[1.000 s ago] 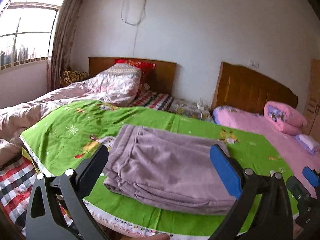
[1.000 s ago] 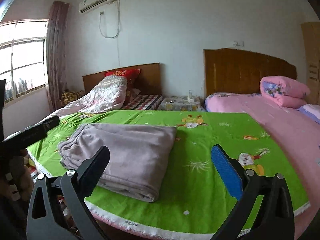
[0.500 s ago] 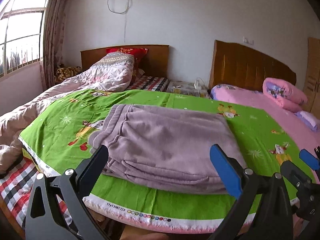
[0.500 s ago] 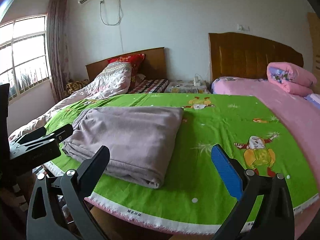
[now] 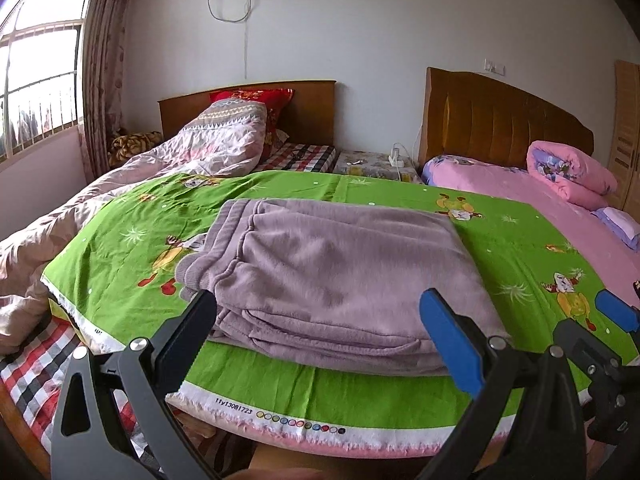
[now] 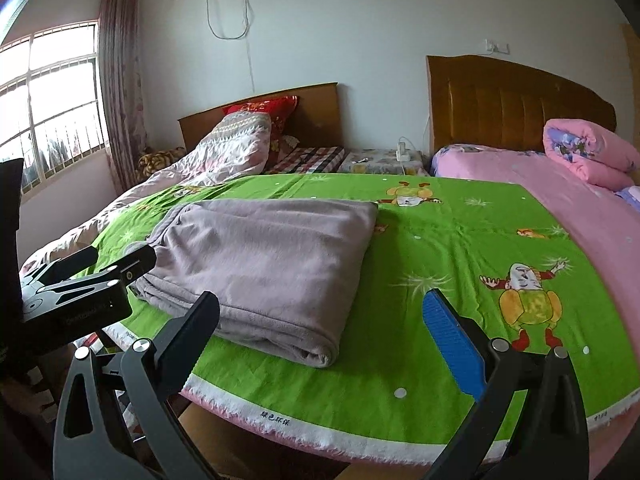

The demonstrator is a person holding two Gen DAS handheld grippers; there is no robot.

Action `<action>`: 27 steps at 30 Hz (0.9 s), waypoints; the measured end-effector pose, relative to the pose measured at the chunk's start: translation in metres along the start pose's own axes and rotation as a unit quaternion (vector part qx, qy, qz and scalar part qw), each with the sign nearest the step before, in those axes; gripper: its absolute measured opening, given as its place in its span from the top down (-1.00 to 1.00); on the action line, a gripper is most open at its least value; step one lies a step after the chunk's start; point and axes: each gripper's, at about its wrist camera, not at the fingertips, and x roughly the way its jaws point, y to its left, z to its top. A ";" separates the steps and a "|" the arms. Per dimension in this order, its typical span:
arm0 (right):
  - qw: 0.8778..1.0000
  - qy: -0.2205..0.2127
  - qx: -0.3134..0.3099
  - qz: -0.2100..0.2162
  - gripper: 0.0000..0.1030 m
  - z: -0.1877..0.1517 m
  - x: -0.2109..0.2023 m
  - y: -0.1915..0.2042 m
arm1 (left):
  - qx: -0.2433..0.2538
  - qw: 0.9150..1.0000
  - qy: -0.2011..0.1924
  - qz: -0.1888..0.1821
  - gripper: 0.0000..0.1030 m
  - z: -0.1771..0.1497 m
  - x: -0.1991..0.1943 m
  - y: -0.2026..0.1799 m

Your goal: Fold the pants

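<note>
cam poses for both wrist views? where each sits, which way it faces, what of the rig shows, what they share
Left wrist: on the left gripper, facing forward across the green cartoon-print sheet at the folded mauve fleece pants dead ahead; own open fingers frame it, right gripper's blue pad at far right.
Right wrist: on the right gripper, same heading, set further right; pants sit left of centre; left gripper's black body at left edge.
Shared: pants, sheet, both wooden headboards, rolled pink quilt.

Folded quilt (image 6: 592,154) cut by right edge.
</note>
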 end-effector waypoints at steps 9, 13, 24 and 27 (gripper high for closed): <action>1.000 0.007 0.003 0.000 -0.91 -0.002 0.003 -0.001 | 0.008 1.000 0.008 -0.001 -0.97 -0.001 0.002 -0.003; 1.000 0.008 0.003 -0.001 -0.91 -0.002 0.003 -0.002 | 0.008 1.000 0.009 -0.001 -0.97 -0.002 0.002 -0.003; 1.000 0.015 0.003 -0.001 -0.91 -0.003 0.006 -0.003 | 0.013 1.000 0.015 -0.001 -0.97 -0.003 0.003 -0.003; 1.000 0.016 0.004 -0.001 -0.91 -0.003 0.006 -0.003 | 0.012 1.000 0.015 -0.002 -0.97 -0.004 0.003 -0.002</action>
